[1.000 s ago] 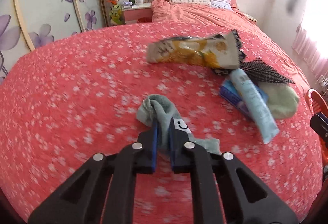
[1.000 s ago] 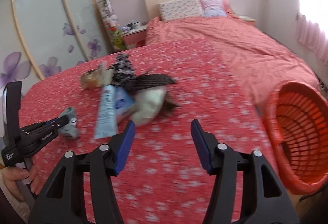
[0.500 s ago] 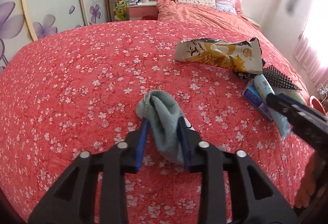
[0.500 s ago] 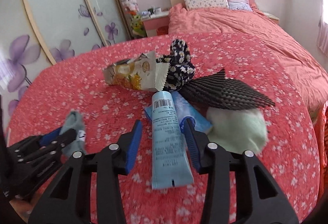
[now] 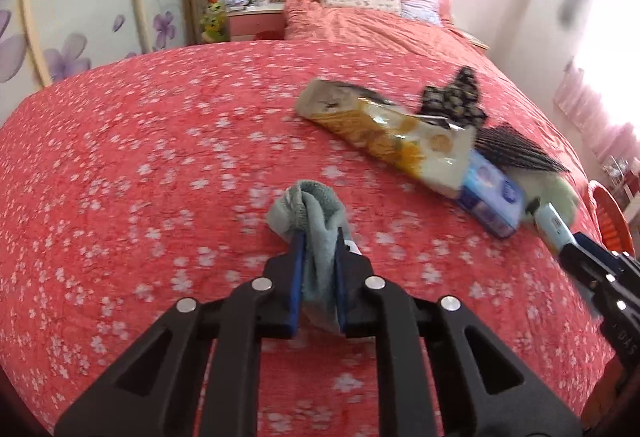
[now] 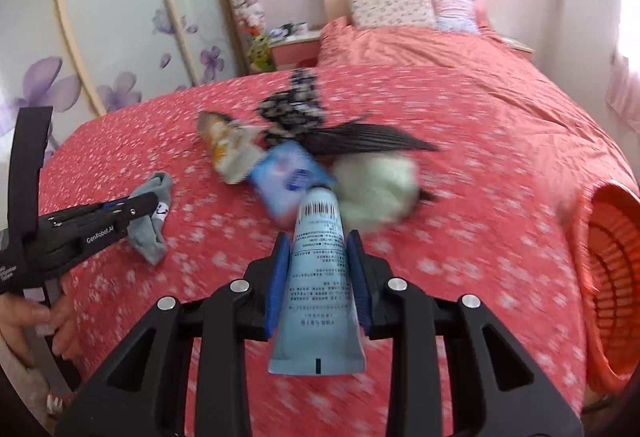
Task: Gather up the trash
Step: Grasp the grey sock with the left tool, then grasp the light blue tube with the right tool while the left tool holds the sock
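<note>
Right wrist view: the right gripper [image 6: 319,257] is closing on the tube [image 6: 318,277] while the left gripper [image 5: 318,257] squeezes tighter on the sock [image 5: 316,221] (basket [image 6: 608,277] beside the bed).

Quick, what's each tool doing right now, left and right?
Left tool: jaws closing on the grey sock between them.
Right tool: jaws closing on the blue tube between them.

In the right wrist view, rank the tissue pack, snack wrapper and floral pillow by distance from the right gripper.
1. Tissue pack: just beyond the right gripper, past the tube's cap.
2. Snack wrapper: farther, up and left.
3. Floral pillow: farthest, at the headboard.
</note>
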`<action>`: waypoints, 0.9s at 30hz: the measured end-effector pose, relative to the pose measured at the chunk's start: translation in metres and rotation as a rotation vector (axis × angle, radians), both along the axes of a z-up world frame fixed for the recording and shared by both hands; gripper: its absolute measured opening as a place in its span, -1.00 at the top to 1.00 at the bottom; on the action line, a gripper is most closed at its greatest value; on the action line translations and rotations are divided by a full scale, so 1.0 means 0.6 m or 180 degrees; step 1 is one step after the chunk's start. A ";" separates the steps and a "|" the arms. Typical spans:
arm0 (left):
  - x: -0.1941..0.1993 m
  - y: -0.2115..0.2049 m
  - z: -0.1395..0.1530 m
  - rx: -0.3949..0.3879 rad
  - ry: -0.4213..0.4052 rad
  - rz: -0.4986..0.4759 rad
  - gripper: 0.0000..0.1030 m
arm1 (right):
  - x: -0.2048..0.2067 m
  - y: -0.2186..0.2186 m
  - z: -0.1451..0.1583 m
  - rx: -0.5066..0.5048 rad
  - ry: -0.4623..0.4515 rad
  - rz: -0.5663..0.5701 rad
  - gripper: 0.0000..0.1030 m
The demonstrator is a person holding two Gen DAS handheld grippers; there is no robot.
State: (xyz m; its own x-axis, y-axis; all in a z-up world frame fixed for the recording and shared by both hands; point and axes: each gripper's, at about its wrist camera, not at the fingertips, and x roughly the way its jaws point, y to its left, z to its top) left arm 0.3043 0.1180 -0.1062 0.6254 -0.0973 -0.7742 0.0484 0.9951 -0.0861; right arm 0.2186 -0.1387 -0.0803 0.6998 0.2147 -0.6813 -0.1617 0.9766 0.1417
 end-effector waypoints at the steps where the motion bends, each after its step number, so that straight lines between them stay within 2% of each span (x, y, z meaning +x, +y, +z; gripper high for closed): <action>1: -0.001 -0.007 0.000 -0.0009 -0.0009 -0.0048 0.76 | -0.009 -0.017 0.001 -0.0001 -0.0031 -0.0096 0.43; 2: -0.003 -0.015 0.000 -0.0024 -0.0021 -0.0106 0.77 | -0.010 -0.029 0.004 0.0000 -0.0055 -0.0169 0.60; 3: -0.006 -0.028 0.003 -0.0038 -0.0047 -0.0192 0.77 | -0.018 -0.049 0.005 0.0008 -0.0076 -0.0287 0.99; 4: -0.009 -0.035 0.003 -0.0036 -0.0064 -0.0238 0.77 | -0.020 -0.060 0.005 0.0029 -0.0076 -0.0357 0.99; 7: -0.009 -0.064 0.004 0.0056 -0.0102 -0.0351 0.77 | -0.012 -0.085 -0.011 0.0062 0.0045 -0.0504 0.99; 10: -0.006 -0.076 0.001 0.0086 -0.0067 -0.0362 0.75 | -0.007 -0.091 -0.025 0.0297 0.0173 -0.0397 0.98; 11: -0.006 -0.078 0.001 0.0088 -0.0064 -0.0352 0.72 | -0.010 -0.088 -0.023 0.0307 0.0137 -0.0369 0.89; 12: -0.007 -0.078 0.001 0.0089 -0.0065 -0.0348 0.71 | -0.009 -0.082 -0.019 0.0305 0.0109 -0.0304 0.66; 14: -0.013 -0.071 0.000 0.0098 -0.0076 -0.0333 0.67 | -0.005 -0.073 -0.016 0.0279 0.0106 -0.0257 0.34; 15: -0.014 -0.067 0.000 0.0105 -0.0077 -0.0320 0.63 | 0.000 -0.066 -0.017 0.0250 0.0126 -0.0221 0.30; 17: -0.020 -0.061 0.001 0.0112 -0.0078 -0.0293 0.42 | 0.005 -0.063 -0.021 0.0230 0.0196 -0.0168 0.27; 22: -0.017 -0.052 -0.005 0.0059 -0.0007 -0.0222 0.19 | 0.018 -0.047 -0.041 -0.0002 0.0361 -0.0144 0.25; 23: -0.018 -0.052 -0.008 0.0054 0.0006 -0.0219 0.18 | 0.022 -0.047 -0.045 -0.0008 0.0402 -0.0135 0.26; 25: -0.015 -0.060 -0.013 0.0057 0.0037 -0.0218 0.18 | 0.019 -0.050 -0.045 -0.0056 0.0392 -0.0176 0.43; 27: -0.012 -0.067 -0.018 0.0054 0.0068 -0.0237 0.30 | 0.013 -0.058 -0.045 -0.0068 0.0387 -0.0281 0.46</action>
State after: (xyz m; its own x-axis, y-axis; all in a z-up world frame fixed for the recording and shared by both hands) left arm 0.2969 0.0778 -0.1171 0.6002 -0.1298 -0.7893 0.1207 0.9901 -0.0710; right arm 0.2267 -0.1736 -0.1075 0.6275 0.1407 -0.7658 -0.0581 0.9893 0.1341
